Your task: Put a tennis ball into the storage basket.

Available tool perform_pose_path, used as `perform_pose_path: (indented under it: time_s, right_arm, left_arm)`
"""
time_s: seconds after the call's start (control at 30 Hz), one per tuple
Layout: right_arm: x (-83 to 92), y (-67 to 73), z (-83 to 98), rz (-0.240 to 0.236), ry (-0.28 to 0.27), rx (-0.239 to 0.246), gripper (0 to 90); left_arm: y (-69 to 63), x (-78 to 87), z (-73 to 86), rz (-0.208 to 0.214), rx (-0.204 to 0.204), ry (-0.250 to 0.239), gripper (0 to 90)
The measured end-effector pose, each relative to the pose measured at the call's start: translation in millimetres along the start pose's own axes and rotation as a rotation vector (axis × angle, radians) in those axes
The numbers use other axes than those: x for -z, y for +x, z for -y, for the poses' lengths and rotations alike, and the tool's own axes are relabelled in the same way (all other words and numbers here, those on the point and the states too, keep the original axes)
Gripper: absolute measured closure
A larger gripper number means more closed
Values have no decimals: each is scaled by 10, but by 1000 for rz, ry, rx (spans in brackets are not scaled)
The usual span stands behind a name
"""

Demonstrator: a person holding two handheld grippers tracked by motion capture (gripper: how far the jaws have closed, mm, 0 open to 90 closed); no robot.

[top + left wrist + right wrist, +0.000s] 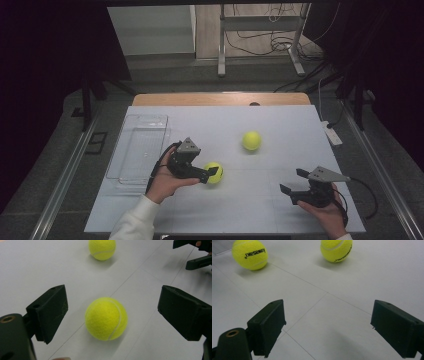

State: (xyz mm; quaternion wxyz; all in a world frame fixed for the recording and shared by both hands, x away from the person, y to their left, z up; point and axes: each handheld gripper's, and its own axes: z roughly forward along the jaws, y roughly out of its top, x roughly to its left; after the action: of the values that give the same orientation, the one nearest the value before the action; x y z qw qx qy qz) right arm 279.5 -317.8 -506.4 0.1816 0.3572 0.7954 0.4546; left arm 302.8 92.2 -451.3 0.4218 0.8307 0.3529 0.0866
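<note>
On the pale, smooth bench (280,210), scored by thin seam lines, two fuzzy yellow-green tennis balls lie well apart. The nearer tennis ball (214,172) rests just left of the bench's middle, round and felted, with a curved white seam showing across it in the left gripper view (106,318). The left tongs (212,173) lie around it: the blocky matte black jaws stand wide on either side, released, with bare bench showing between each pad and the felt. The person's left hand (165,182), in a white sleeve, carries the tongs, whose top bears a grey three-cornered plate.

The second tennis ball (251,141) sits at about one o'clock from the first, near the bench's middle; in the right gripper view (336,250) black lettering shows on its nap.

The right tongs (294,181) hover at about four o'clock from the nearer ball, low over the right front of the bench, jaws spread wide and holding nothing.

A clear plastic tray (137,150), rectangular with rounded corners, lies at the bench's left edge, at about ten o'clock from the left hand.
</note>
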Motion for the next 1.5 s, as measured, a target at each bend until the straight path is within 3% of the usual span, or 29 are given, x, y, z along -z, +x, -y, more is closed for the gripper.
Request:
perform_pose_path:
  time_s: [0.53,0.97,1.1,1.27,1.5]
  right_arm:
    - [0,1,1,1,0,-1,122]
    - [-13,3,9,-2,6,-5,122]
    - [-14,2,10,-2,7,-6,122]
    - [-16,3,11,-2,8,-4,122]
    - [-16,4,11,-4,9,-2,122]
  left_arm:
    - [2,-141,-60,17,2,30,102]
    - [23,-339,-75,24,-8,101,98]
    - [18,-384,-72,43,-10,138,96]
    - [21,-428,-58,18,-22,183,80]
    - [27,-458,-45,-7,-24,206,64]
